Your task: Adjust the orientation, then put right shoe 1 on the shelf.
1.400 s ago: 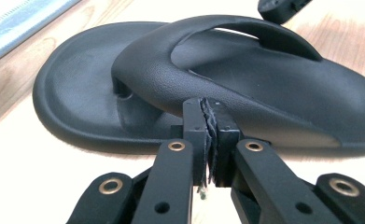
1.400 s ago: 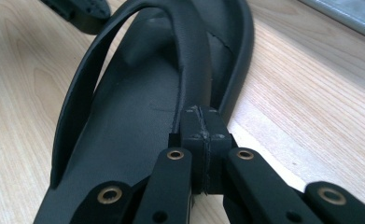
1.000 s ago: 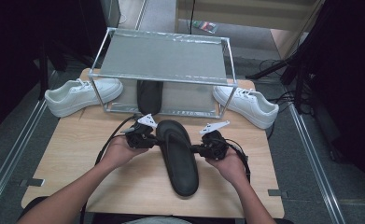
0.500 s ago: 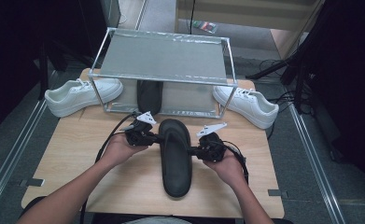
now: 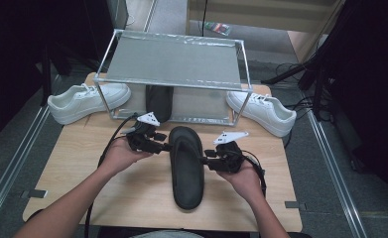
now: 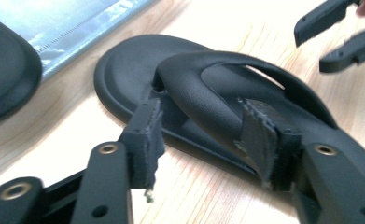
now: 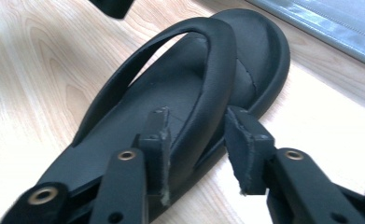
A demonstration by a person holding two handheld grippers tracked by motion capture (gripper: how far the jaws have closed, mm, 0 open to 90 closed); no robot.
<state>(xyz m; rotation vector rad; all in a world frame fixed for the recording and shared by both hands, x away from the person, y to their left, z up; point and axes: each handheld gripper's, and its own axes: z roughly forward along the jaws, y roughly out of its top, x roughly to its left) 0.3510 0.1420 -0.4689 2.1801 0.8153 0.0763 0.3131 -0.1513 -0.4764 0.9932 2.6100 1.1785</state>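
A black rubber flip-flop sandal (image 5: 185, 166) lies flat on a light wooden table (image 5: 82, 163), toe end pointing towards a metal wire-frame shelf rack (image 5: 174, 64) at the table's far side. The left gripper (image 5: 162, 147) sits at the sandal's left edge near the toe; its jaws have just been opening and now stand apart, with the strap between them but unpressed. The right gripper (image 5: 205, 159) sits at the sandal's right edge, its jaws likewise just opened around the other strap arm. A second black sandal (image 5: 159, 101) rests under the rack. One white sneaker (image 5: 87, 100) lies left of the rack, another white sneaker (image 5: 262, 111) right of it.
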